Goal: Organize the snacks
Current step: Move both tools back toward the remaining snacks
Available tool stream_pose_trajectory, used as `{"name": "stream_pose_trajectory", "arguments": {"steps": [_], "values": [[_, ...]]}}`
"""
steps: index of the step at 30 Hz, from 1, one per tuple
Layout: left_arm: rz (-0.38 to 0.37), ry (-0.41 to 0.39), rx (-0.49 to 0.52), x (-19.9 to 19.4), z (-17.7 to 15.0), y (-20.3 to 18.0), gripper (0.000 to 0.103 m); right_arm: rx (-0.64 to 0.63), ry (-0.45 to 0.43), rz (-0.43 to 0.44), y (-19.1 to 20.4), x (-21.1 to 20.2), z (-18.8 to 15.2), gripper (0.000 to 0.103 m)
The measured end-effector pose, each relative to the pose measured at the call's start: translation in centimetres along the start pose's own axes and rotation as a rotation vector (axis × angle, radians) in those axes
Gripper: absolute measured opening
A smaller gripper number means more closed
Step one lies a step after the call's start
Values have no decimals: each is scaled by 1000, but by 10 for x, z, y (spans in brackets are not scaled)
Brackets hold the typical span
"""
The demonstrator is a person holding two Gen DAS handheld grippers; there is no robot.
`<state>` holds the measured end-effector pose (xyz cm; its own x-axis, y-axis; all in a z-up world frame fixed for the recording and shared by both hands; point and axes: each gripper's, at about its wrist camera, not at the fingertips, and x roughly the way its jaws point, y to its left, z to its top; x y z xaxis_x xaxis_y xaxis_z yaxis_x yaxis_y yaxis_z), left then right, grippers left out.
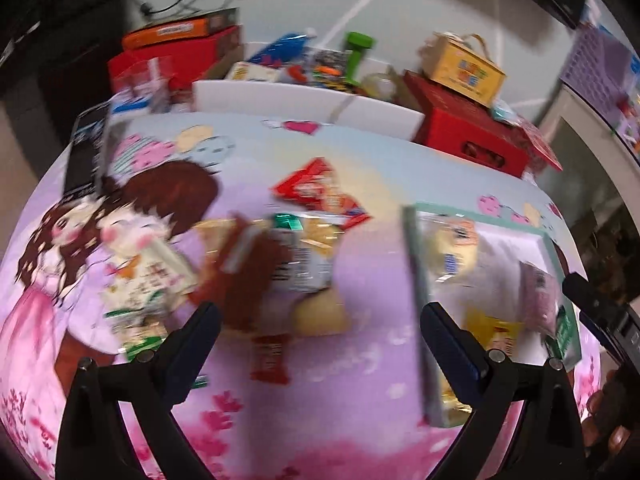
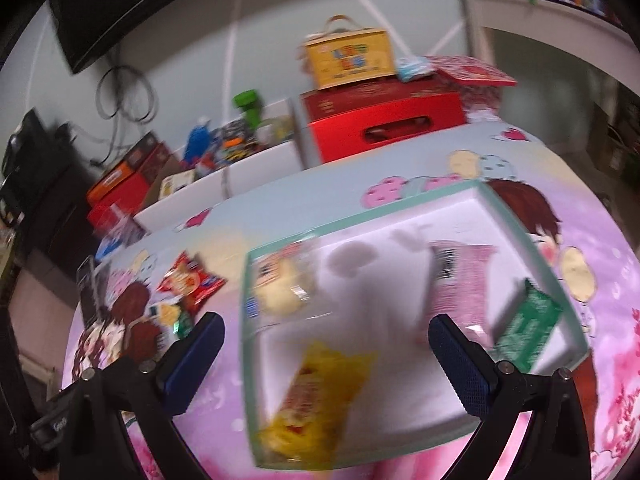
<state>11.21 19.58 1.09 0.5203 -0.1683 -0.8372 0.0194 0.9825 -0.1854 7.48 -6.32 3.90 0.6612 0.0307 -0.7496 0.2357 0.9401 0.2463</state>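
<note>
On the cartoon-print table (image 2: pixel 360 168), the green-rimmed tray (image 2: pixel 516 224) already holds four snack packets; a pile of loose snacks (image 1: pixel 280 248) waits beside its left edge. Left gripper (image 1: pixel 320 332) and right gripper (image 2: pixel 326 344) both gape empty.

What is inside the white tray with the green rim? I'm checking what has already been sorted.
In the tray lie a yellow packet, a pink packet, a green packet and a pale clear-wrapped snack. Blur hides labels; anything beneath them is covered.

left gripper (image 1: pixel 320 320) jaws apart, right gripper (image 2: pixel 326 330) likewise
</note>
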Motion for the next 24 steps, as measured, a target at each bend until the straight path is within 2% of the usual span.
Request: {"name": "stream_pose_trajectory", "arguments": {"steps": [5, 11, 20, 24], "values": [[48, 10, -94, -2, -2, 45, 100, -75, 18, 46, 39, 5, -8, 101], [87, 22, -160, -3, -9, 81, 100, -156, 47, 109, 80, 12, -22, 95], [105, 63, -221, 7, -20, 107, 99, -255, 121, 168, 125, 31, -50, 83], [107, 87, -230, 16, -23, 110, 99, -293, 181, 177, 139, 49, -64, 78]]}}
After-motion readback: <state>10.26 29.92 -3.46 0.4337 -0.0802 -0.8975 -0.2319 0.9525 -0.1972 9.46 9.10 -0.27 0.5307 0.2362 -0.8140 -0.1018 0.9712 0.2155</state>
